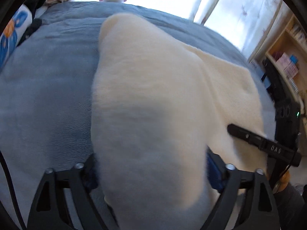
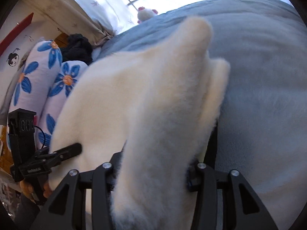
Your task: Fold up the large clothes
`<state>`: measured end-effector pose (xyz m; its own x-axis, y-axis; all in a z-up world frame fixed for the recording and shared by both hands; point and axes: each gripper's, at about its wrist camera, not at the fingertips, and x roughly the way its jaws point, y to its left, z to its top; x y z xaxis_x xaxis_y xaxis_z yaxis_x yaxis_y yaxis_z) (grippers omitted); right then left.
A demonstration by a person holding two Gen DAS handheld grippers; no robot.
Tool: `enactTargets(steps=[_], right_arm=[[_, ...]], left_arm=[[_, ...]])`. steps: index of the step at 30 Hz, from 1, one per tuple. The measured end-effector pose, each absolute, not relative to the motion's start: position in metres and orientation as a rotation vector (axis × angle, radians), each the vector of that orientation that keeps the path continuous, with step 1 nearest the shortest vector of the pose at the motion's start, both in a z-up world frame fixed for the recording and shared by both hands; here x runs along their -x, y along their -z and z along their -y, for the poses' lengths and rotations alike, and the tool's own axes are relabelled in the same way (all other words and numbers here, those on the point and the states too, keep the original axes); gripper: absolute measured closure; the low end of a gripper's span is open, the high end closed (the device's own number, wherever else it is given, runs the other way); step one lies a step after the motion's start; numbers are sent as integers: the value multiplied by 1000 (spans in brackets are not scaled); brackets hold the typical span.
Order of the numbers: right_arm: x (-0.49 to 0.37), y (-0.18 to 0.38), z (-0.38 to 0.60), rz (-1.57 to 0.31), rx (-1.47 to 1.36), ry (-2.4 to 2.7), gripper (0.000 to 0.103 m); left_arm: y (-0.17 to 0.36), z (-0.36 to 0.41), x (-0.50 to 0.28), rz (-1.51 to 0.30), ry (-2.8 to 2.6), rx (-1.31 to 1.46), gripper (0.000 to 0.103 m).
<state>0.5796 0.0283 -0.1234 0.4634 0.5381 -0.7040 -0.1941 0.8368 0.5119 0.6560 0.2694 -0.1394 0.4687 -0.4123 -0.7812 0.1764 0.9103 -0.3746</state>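
Two tilted-down hand-held grippers: left spread around cream fleece, right pinching it.

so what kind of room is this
Most likely a bedroom. A bed under a blue-grey blanket fills both views, blue-flowered pillows lie at one end, a stuffed toy sits by the curtained window, and a bookshelf stands beside it.
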Motion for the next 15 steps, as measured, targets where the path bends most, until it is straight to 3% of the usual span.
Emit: enactTargets(steps=[4,10,13,15], right_arm=[[-572,114,-27,-978,-324,-479,48],[-553,81,-14,-986,-251,-458,48],[-540,54,1,-888,-218,-415,48],[-535,35,6,-830,-210,-395,48]], left_arm=[[134,-266,-647,-987,360,209,12],[99,-250,-620,-943,264,58,16],[71,-249,-600,-868,245,10,30],[45,-248,-584,-831,252,29,47]])
